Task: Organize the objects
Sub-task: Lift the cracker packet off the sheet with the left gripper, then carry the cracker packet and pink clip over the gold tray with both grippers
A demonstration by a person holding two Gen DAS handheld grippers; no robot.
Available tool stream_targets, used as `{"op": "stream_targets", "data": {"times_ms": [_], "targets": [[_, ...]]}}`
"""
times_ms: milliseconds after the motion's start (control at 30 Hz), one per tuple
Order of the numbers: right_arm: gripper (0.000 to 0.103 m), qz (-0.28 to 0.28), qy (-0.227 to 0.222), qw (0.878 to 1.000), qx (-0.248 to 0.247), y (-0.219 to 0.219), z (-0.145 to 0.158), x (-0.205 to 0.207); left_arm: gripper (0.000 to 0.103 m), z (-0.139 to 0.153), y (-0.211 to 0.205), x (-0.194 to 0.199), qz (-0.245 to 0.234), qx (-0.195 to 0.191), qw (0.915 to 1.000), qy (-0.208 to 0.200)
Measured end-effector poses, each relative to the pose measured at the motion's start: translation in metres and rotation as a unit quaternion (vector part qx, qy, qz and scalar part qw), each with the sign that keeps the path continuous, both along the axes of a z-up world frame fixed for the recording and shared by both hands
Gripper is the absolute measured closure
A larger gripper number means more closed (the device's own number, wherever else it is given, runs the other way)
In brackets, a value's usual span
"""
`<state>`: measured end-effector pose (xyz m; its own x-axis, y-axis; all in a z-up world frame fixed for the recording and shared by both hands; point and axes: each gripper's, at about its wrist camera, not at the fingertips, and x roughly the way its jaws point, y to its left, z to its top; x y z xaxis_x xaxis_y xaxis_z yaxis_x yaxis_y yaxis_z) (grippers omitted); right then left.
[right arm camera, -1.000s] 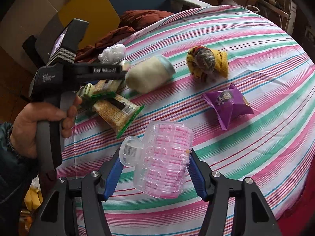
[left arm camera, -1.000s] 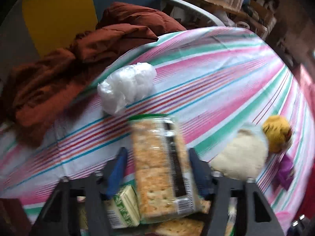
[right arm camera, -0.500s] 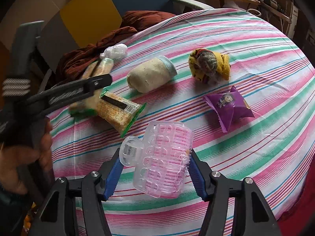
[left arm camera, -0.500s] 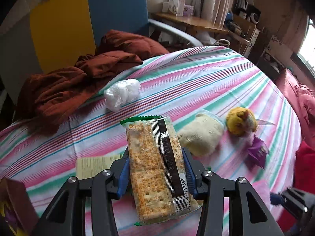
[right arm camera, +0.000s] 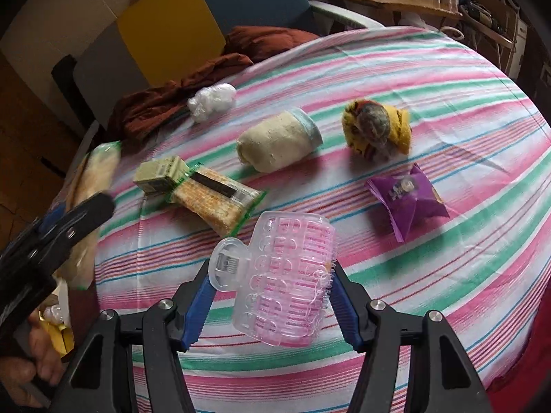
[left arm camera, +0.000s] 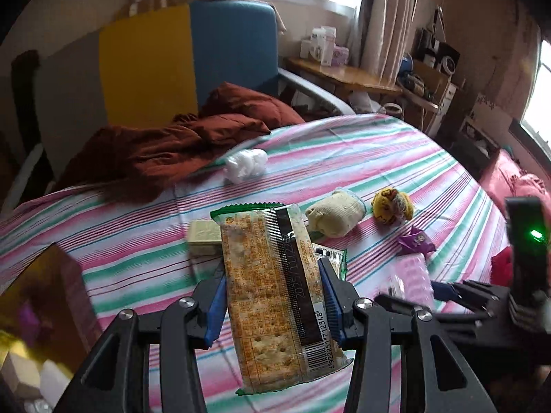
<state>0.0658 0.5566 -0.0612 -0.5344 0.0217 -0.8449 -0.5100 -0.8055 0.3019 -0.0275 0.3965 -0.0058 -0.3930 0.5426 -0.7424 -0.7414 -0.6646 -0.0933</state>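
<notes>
My left gripper (left arm camera: 272,275) is shut on a clear packet of crackers (left arm camera: 275,309), which it holds upright above the near left part of the striped table (left arm camera: 361,158). In the right wrist view that gripper (right arm camera: 69,220) and its packet (right arm camera: 94,168) are blurred at the table's left edge. My right gripper (right arm camera: 272,275) is shut on a clear pink plastic hair roller with a clip (right arm camera: 289,275) and hovers over the table's front. A second cracker packet (right arm camera: 213,199) lies flat on the cloth, with a small green box (right arm camera: 162,173) touching its far end.
A cream rolled sock (right arm camera: 279,141), a yellow plush ball (right arm camera: 377,127), a purple snack packet (right arm camera: 406,199) and a white plastic wad (right arm camera: 211,98) lie on the table. Rust-red cloth (right arm camera: 172,99) spills over the far left edge. An open carton (left arm camera: 44,303) sits below the left edge.
The left gripper lifted the cracker packet off the pile and drew it up and back toward the table's left edge. The right gripper and its pink roller stayed put.
</notes>
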Motion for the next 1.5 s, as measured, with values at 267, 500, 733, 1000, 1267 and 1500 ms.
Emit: {"op": "stream_targets", "data": {"times_ms": [267,500,733,1000,1267,1500], "targets": [[0.040,0.036,0.041,0.998,0.033,-0.019,0.018,-0.004,0.055,0.028,-0.058,0.018,0.033,0.025,0.9984,0.037],[0.040,0.060,0.044,0.995,0.061,-0.034,0.023,-0.006,0.060,0.043,-0.112,0.019,0.066,0.044,0.9956,0.050],[0.040,0.067,0.018,0.995,0.077,-0.042,0.016,-0.012,0.065,0.036,-0.148,0.007,0.082,0.055,0.9949,0.023],[0.040,0.063,0.015,0.995,0.074,-0.041,0.015,-0.012,0.043,0.018,-0.122,-0.008,-0.002,-0.022,0.9995,0.025],[0.039,0.074,0.038,0.995,0.060,-0.043,0.021,-0.010,0.035,-0.030,-0.064,-0.025,-0.070,-0.121,0.9901,-0.001],[0.039,0.096,0.044,0.993,0.062,-0.051,0.024,-0.013,0.033,-0.064,-0.042,-0.039,-0.079,-0.173,0.9812,-0.031]]}}
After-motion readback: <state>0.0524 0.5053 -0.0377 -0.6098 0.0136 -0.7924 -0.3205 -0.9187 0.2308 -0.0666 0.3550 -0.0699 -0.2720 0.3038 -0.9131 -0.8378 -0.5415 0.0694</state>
